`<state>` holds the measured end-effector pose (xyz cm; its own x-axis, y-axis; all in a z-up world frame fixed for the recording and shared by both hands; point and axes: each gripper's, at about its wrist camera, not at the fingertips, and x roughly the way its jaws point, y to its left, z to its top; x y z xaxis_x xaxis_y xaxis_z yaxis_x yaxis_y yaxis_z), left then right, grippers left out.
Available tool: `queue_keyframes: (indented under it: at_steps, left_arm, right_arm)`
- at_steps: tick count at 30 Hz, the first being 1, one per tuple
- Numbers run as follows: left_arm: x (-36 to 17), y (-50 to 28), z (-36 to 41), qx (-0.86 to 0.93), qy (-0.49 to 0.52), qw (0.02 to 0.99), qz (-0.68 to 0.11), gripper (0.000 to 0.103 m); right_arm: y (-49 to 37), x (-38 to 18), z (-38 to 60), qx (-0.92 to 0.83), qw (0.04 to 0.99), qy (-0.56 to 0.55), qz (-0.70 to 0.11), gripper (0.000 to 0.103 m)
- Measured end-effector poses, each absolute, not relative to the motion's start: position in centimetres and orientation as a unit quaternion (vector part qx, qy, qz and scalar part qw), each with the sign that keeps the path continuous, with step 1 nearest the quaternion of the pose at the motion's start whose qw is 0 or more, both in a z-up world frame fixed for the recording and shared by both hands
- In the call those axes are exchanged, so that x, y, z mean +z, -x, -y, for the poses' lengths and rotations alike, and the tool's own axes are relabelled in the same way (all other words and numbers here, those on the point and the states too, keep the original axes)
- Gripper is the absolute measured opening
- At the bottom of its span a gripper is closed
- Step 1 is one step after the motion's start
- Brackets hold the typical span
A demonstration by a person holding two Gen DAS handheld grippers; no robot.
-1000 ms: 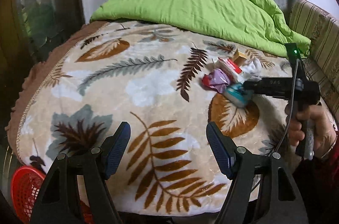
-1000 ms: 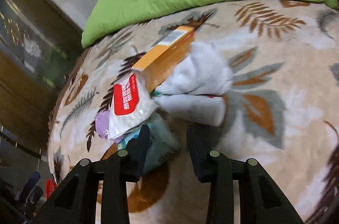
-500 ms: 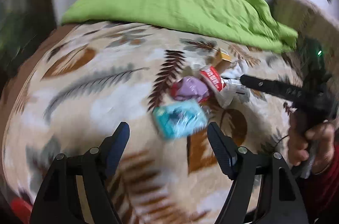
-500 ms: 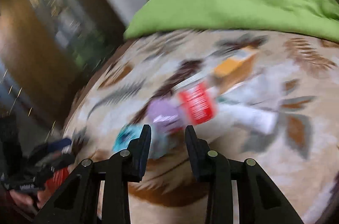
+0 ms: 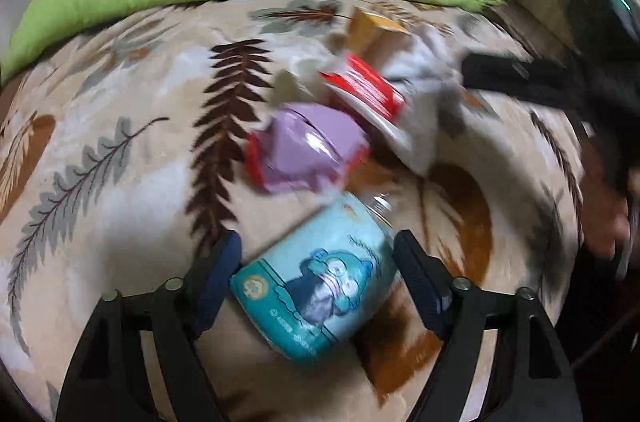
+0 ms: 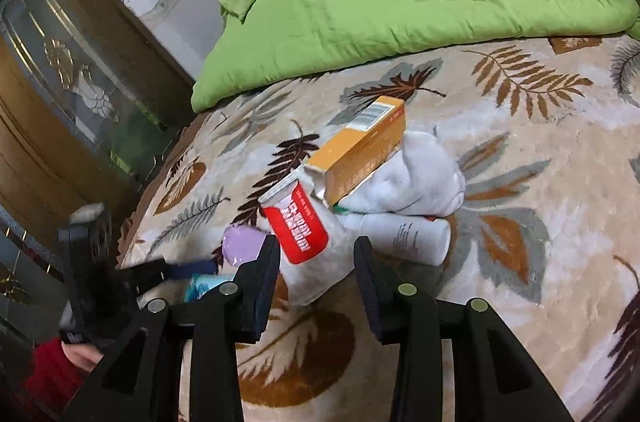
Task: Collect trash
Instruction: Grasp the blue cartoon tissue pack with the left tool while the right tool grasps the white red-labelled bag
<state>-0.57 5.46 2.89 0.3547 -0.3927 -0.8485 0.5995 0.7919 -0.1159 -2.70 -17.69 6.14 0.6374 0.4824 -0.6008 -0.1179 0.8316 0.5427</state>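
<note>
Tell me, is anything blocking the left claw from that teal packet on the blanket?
Nothing visible does. The teal packet already lies between the left claw's open fingers, which have just been opening. The purple wrapper lies beyond it, apart.

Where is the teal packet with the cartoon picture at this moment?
In the left wrist view the teal packet lies on the leaf-patterned blanket between the open left gripper fingers, just below the purple wrapper.

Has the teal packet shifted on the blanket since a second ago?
Yes. The teal packet has left the trash pile beside the brown leaf print and now lies nearer the bed's edge, between the open left gripper's jaws.
</note>
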Motion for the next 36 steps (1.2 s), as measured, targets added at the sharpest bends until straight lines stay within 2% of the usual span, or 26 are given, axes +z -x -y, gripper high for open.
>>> queue_keyframes:
  at_steps: [5, 7, 8, 11, 15, 16, 18, 23, 31, 36]
  left_arm:
    - [2.0, 2.7, -4.0, -0.297, -0.171, 0.826, -0.447, 0.084]
    - [2.0, 2.5, -3.9, -0.291, -0.155, 0.833, -0.444, 0.084]
    - [2.0, 2.2, -3.9, -0.284, -0.147, 0.837, -0.444, 0.081]
    - [2.1, 1.9, -3.8, -0.254, -0.136, 0.853, -0.435, 0.065]
    - [2.7, 2.0, -4.5, -0.207, -0.108, 0.868, -0.439, 0.032]
    - [2.9, 2.1, -5.1, -0.195, -0.089, 0.869, -0.446, 0.028]
    - [3.7, 2.5, -6.3, -0.159, -0.055, 0.876, -0.452, 0.027]
    - [5.0, 3.6, -8.8, -0.100, 0.022, 0.893, -0.438, 0.027]
    - [4.7, 3.0, -9.5, -0.072, 0.021, 0.904, -0.422, 0.027]
    - [4.9, 2.9, -8.9, -0.067, 0.011, 0.908, -0.413, 0.028]
  right_arm:
    - [1.7, 5.5, 18.0, 0.168, 0.870, -0.234, -0.400, 0.043]
    - [1.6, 5.4, 17.7, 0.171, 0.868, -0.233, -0.404, 0.044]
    - [1.6, 5.3, 17.5, 0.172, 0.868, -0.229, -0.405, 0.044]
    - [1.7, 5.5, 16.7, 0.169, 0.876, -0.204, -0.404, 0.044]
    - [1.6, 5.8, 15.5, 0.155, 0.892, -0.151, -0.396, 0.050]
    - [1.4, 5.9, 15.1, 0.152, 0.896, -0.135, -0.394, 0.051]
    - [0.9, 5.7, 14.3, 0.152, 0.898, -0.111, -0.397, 0.055]
    - [-1.0, 4.8, 11.6, 0.148, 0.897, -0.046, -0.414, 0.056]
    - [-1.5, 3.8, 7.0, 0.126, 0.903, 0.081, -0.402, 0.056]
    - [-0.6, 3.7, 6.3, 0.123, 0.906, 0.113, -0.389, 0.055]
